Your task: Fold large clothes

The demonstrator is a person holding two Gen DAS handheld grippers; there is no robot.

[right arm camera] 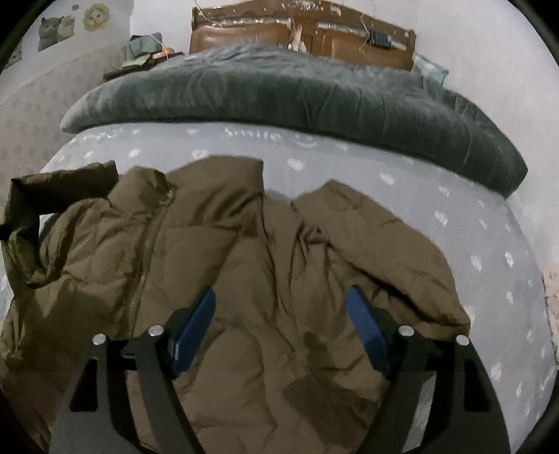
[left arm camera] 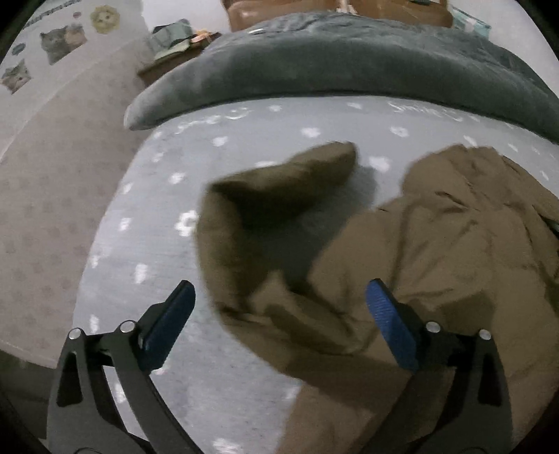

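Observation:
A large olive-brown puffer jacket point(right arm camera: 244, 265) lies front up on the grey patterned bed sheet point(right arm camera: 454, 216), its zipper point(right arm camera: 139, 265) running down the left part. In the left wrist view the jacket point(left arm camera: 436, 251) fills the right side, and its left sleeve point(left arm camera: 265, 195) is bent and raised, blurred. My left gripper point(left arm camera: 279, 304) is open and empty just above the sleeve's base. My right gripper point(right arm camera: 281, 307) is open and empty over the jacket's lower body. The right sleeve point(right arm camera: 384, 244) lies flat toward the bed's right edge.
A thick dark grey blanket point(right arm camera: 279, 94) is bunched across the far half of the bed, before a brown wooden headboard point(right arm camera: 300, 31). A cluttered bedside table point(left arm camera: 174, 45) stands at the far left. The wall point(left arm camera: 52, 139) with cat stickers runs along the bed's left side.

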